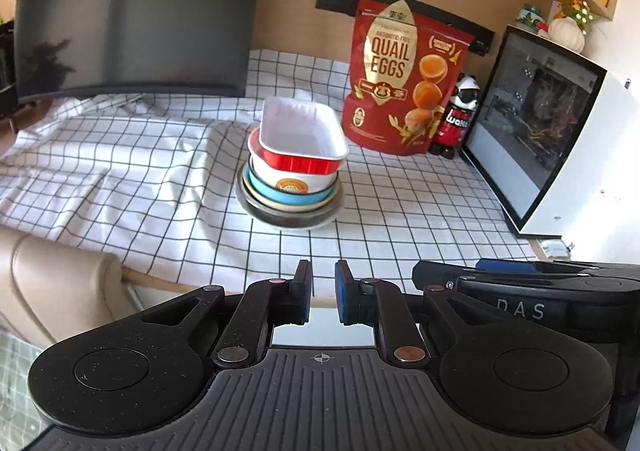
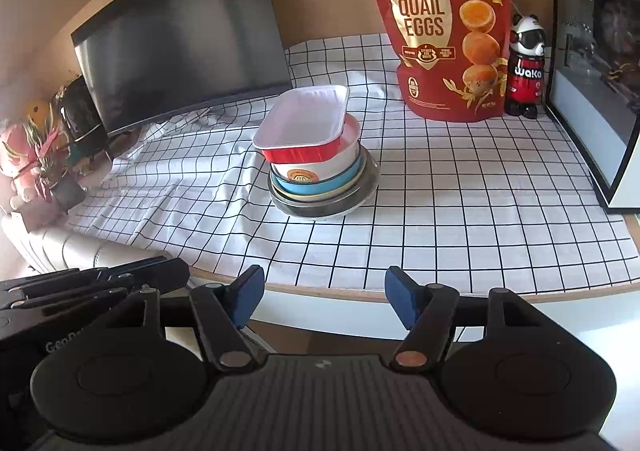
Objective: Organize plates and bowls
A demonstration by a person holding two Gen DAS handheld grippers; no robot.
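Checkered tablecloth [image 2: 460,211] on desk; left gripper [image 1: 323,293] nearest, narrow gap, empty; right gripper [image 2: 324,297] wide apart, empty. Both well short of dish stack [image 1: 290,187]: red tray [image 1: 302,139] topmost, tilted. Quail eggs bag [image 1: 400,79] behind stack, monitor [image 1: 132,15] behind-left

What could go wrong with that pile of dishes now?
The red foil tray sits crooked on the white bowl, overhanging one side, so a nudge might tip it off. The stack rests on a wrinkled checked cloth, which may let it wobble. Both grippers, left and right, hang back, empty.
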